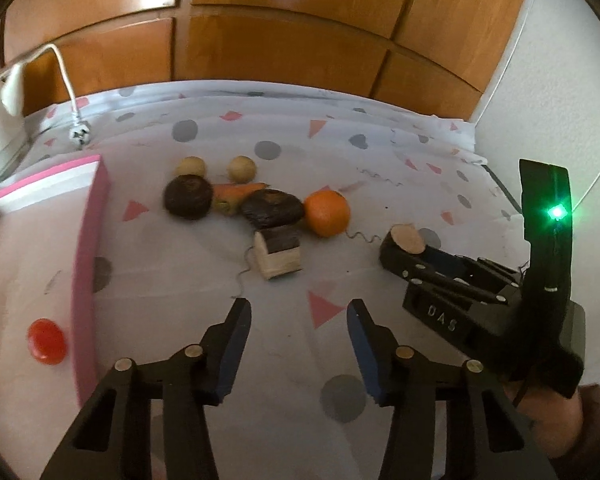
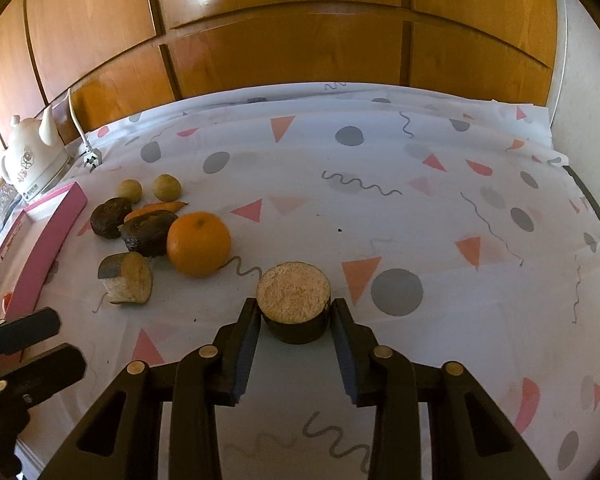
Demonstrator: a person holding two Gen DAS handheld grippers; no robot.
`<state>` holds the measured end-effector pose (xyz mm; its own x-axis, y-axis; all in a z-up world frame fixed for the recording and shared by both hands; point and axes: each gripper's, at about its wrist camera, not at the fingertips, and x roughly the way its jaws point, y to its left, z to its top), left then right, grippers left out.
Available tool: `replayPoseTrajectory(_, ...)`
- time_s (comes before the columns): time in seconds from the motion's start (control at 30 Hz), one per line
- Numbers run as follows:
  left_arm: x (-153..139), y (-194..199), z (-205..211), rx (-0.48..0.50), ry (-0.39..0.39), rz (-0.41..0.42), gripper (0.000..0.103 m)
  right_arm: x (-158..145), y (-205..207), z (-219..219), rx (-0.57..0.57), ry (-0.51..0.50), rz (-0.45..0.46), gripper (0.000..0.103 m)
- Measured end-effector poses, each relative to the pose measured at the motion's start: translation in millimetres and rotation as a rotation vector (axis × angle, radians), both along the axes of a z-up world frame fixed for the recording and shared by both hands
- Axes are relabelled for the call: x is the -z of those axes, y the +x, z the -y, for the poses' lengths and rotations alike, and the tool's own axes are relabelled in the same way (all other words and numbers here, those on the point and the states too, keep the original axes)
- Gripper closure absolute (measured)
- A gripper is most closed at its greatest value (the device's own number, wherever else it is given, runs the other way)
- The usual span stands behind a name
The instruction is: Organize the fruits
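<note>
Right gripper [image 2: 294,310] clamps a round cut piece [image 2: 294,300], dark rind, pale cut face up, on the patterned tablecloth [image 2: 380,208]. Left gripper [image 1: 298,312] open, nothing between its fingers, hovering over cloth near the pink tray [image 1: 86,240]. Left of the held piece: a cut wedge [image 2: 126,282], an orange [image 2: 198,242], two dark fruits [image 2: 148,232] touching, a carrot [image 2: 156,208] behind them, two small tan balls [image 2: 167,187] further back. Tray holds a red item [image 1: 46,340] and an orange item at the frame edge. White kettle [image 2: 32,160] behind the tray.
</note>
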<state>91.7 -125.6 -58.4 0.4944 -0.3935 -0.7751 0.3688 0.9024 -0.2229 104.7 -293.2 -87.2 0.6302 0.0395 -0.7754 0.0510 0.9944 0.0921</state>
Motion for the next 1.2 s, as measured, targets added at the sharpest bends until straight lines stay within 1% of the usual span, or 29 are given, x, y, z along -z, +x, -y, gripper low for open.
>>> replayPoseTrajectory(0.1, 3.8, 3.4, 3.7, 0.0, -0.001, -0.011, 0.053, 0.0, -1.2, 0.7, 0.002, 0.002, -0.001, 0.067)
replayPoseTrajectory(0.23, 10.9, 11.5, 1.1, -0.052, 0.013, -0.032, 0.053, 0.3, -1.8, 0.0, 0.004, -0.003, 0.0, 0.067)
replayPoseTrajectory(0.3, 12.0, 14.7, 0.4, -0.061, 0.009, -0.037, 0.053, 0.4, -3.0, -0.4, 0.004, -0.003, 0.001, 0.067)
replayPoseTrajectory(0.43, 10.8, 20.9, 3.4, -0.077, 0.014, -0.024, 0.053, 0.7, -3.0, 0.0, 0.005, 0.003, 0.004, 0.067)
replayPoseTrajectory(0.53, 10.9, 29.8, 7.7, -0.097, 0.035, -0.014, 0.053, 1.9, -2.3, 0.9, 0.006, 0.011, 0.0, 0.066)
replayPoseTrajectory(0.63, 12.5, 39.1, 9.4, -0.12, 0.038, -0.024, 0.053, 3.1, -2.2, 0.5, 0.002, 0.021, -0.004, 0.064)
replayPoseTrajectory(0.87, 20.4, 53.7, 16.5, -0.139, 0.054, -0.037, 0.053, 4.9, -1.6, -0.1, 0.001, 0.03, -0.005, 0.063)
replayPoseTrajectory(0.93, 23.3, 56.8, 15.4, -0.146, 0.057, -0.039, 0.067, 5.0, -1.6, 0.1, 0.001, 0.032, -0.003, 0.063)
replayPoseTrajectory(0.97, 23.4, 57.0, 14.6, -0.144, 0.055, -0.038, 0.077, 5.0, -1.7, 0.1, 0.001, 0.031, -0.002, 0.063)
replayPoseTrajectory(1.07, 23.4, 52.5, 9.1, -0.137, 0.041, -0.032, 0.077, 5.6, -2.6, -0.2, 0.002, 0.031, 0.004, 0.063)
replayPoseTrajectory(1.2, 22.4, 34.7, -0.2, -0.142, 0.056, 0.002, 0.077, 5.7, -2.7, 0.4, 0.002, 0.036, 0.005, 0.063)
